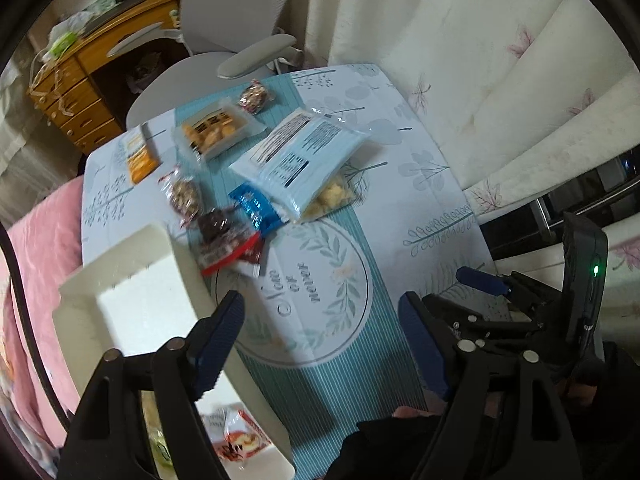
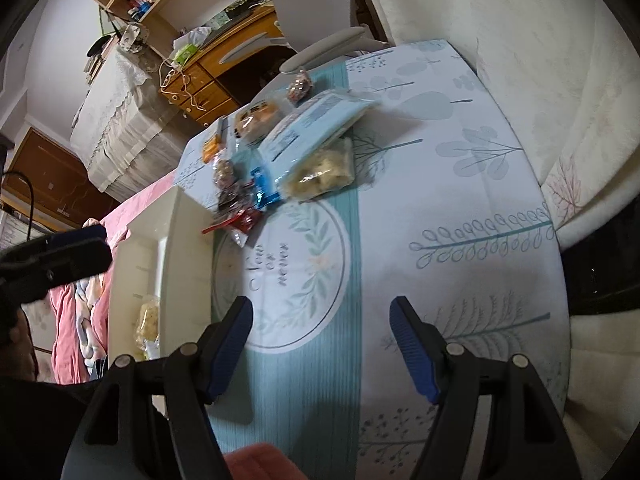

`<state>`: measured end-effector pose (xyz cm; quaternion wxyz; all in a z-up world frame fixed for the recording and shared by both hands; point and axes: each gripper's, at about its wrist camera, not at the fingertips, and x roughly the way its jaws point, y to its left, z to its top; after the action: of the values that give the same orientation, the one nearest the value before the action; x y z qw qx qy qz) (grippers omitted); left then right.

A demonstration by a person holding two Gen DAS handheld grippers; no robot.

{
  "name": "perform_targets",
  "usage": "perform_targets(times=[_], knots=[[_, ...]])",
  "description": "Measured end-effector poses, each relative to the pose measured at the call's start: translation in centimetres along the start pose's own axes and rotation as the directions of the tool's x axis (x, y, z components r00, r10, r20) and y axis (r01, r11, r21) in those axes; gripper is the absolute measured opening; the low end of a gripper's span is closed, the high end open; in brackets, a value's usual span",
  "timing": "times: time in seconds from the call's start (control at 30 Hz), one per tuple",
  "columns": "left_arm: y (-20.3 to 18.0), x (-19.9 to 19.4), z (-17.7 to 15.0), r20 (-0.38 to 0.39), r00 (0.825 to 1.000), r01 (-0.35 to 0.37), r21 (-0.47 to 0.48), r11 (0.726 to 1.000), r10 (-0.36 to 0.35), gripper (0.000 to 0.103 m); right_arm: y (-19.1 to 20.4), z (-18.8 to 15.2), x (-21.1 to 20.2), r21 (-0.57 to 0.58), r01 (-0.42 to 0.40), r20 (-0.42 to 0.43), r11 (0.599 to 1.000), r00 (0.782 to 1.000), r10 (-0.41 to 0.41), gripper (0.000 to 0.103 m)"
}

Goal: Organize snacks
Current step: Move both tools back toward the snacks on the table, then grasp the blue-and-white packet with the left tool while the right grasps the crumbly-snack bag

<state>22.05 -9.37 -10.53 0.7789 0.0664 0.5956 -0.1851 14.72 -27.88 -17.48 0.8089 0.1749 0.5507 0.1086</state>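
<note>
Several snack packs lie on the patterned tablecloth [image 1: 340,320]: a large light-blue bag [image 1: 304,152], a blue wrapper [image 1: 256,208], a red pack [image 1: 228,250], a biscuit tray pack [image 1: 216,130] and an orange pack [image 1: 138,156]. A white box [image 1: 132,304] at the table's left edge holds a red-white snack [image 1: 236,438]. My left gripper [image 1: 320,336] is open and empty above the cloth beside the box. My right gripper [image 2: 320,344] is open and empty over the cloth; it also shows in the left wrist view [image 1: 484,284]. In the right wrist view the box [image 2: 188,248] holds a yellowish snack bag [image 2: 146,320].
A grey office chair [image 1: 240,40] and a wooden desk [image 1: 92,76] stand beyond the table's far edge. Cream curtains [image 1: 480,60] hang on the right. A pink blanket [image 1: 36,260] lies left of the table.
</note>
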Motion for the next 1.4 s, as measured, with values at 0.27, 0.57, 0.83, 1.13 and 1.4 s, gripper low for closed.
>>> perform_targets(times=[0.27,0.57,0.83,1.13,1.4], knots=[[0.7,4.5,5.7,-0.089,0.996,0.022,0.081,0.996,-0.015,0.081,-0.2,1.3,2.4,-0.06,0.052,0.025,0.997,0.998,-0.051,0.075],[3.8,11.3,12.4,-0.155,0.985,0.082,0.051,0.995,-0.074,0.084,0.7,3.6,5.4,-0.15,0.118,0.157,0.982,0.983,-0.095,0.075],[5.2,16.9,15.4,-0.19,0.978,0.091,0.044,0.995,-0.081,0.091,1.3,5.9,9.0,-0.174,0.134,0.2,0.976,0.975,-0.099,0.075],[5.2,21.2,17.3,-0.233,0.964,0.139,0.04,0.989,-0.126,0.102,2.8,7.5,13.3,-0.274,0.198,0.207,0.941,0.968,-0.143,0.075],[4.4,22.7,18.2,-0.227,0.972,0.096,0.123,0.988,-0.067,0.103,3.0,8.8,15.0,-0.283,0.197,0.214,0.939,0.967,-0.138,0.075]])
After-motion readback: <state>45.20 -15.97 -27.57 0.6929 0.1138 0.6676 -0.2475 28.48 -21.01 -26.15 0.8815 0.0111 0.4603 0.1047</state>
